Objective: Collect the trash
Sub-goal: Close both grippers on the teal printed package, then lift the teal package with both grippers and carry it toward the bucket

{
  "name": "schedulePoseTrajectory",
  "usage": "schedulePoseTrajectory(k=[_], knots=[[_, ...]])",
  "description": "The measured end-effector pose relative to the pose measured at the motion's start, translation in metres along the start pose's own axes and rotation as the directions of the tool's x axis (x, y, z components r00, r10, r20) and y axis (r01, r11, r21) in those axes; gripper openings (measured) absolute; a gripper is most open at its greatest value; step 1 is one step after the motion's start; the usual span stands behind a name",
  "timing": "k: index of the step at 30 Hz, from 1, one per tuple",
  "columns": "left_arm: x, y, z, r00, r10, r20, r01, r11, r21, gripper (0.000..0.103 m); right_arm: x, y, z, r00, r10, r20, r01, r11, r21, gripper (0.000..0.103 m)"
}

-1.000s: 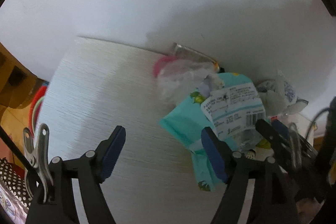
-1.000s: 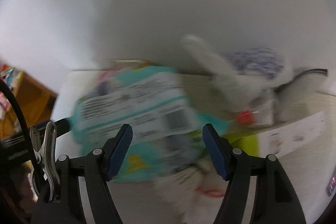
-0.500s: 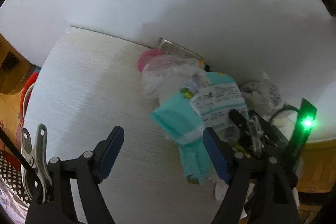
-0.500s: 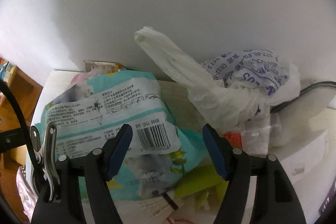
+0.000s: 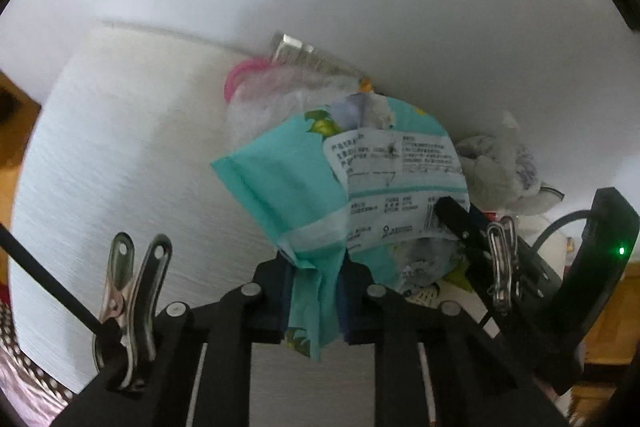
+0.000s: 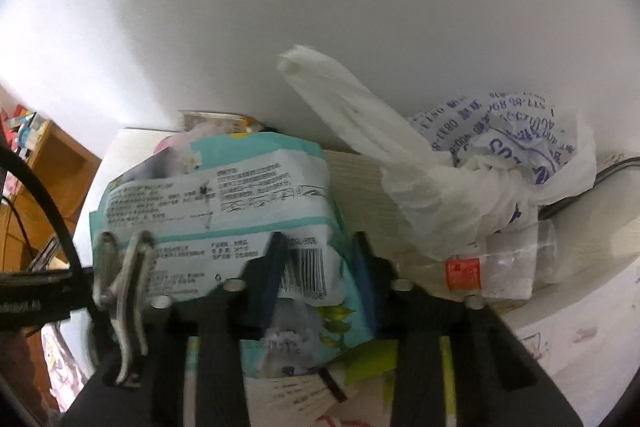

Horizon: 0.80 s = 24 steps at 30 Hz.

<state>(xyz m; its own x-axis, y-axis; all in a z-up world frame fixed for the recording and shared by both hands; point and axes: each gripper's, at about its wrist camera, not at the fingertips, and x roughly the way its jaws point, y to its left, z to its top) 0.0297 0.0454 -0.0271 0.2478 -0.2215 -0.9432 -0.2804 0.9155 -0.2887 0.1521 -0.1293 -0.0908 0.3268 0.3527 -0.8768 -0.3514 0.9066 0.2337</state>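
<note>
Left wrist view: left claw (image 5: 316,303) clenched on the bottom corner of the teal packet (image 5: 304,183), probably to lift it off the desk (image 5: 120,147). Clear bag (image 5: 272,99) at 11 o'clock behind it, against the wall.

Right wrist view: right claw (image 6: 320,267) pinches the same packet's barcode edge (image 6: 308,267), sharing the load. Knotted white bag (image 6: 460,183) at 2 o'clock, untouched.

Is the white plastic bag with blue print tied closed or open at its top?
Tied closed. In the right wrist view the white plastic bag is bunched into a knot at its neck, and one loose handle sticks up toward the wall.
</note>
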Motion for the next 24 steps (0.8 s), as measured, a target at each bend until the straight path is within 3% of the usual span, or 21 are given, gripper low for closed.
schedulePoseTrajectory(k=[6, 14, 19, 24], knots=[[-0.030, 0.005, -0.001, 0.999, -0.017, 0.044, 0.015, 0.999, 0.030, 0.017, -0.026, 0.001, -0.002, 0.996, 0.074, 0.042, -0.076, 0.997, 0.030, 0.011], [-0.067, 0.022, -0.007, 0.993, -0.012, 0.116, 0.004, 0.998, 0.063, 0.017, -0.057, 0.017, -0.002, 0.990, 0.104, 0.100, -0.103, 0.995, -0.007, 0.009], [-0.091, 0.031, -0.008, 0.982, 0.058, 0.180, -0.070, 0.996, 0.063, 0.017, -0.059, 0.032, 0.005, 0.977, 0.166, 0.132, -0.165, 0.986, -0.012, 0.009], [-0.122, 0.028, -0.013, 0.947, 0.175, 0.271, -0.200, 0.977, 0.068, 0.017, -0.071, 0.061, 0.010, 0.967, 0.194, 0.167, -0.183, 0.980, -0.080, 0.009]])
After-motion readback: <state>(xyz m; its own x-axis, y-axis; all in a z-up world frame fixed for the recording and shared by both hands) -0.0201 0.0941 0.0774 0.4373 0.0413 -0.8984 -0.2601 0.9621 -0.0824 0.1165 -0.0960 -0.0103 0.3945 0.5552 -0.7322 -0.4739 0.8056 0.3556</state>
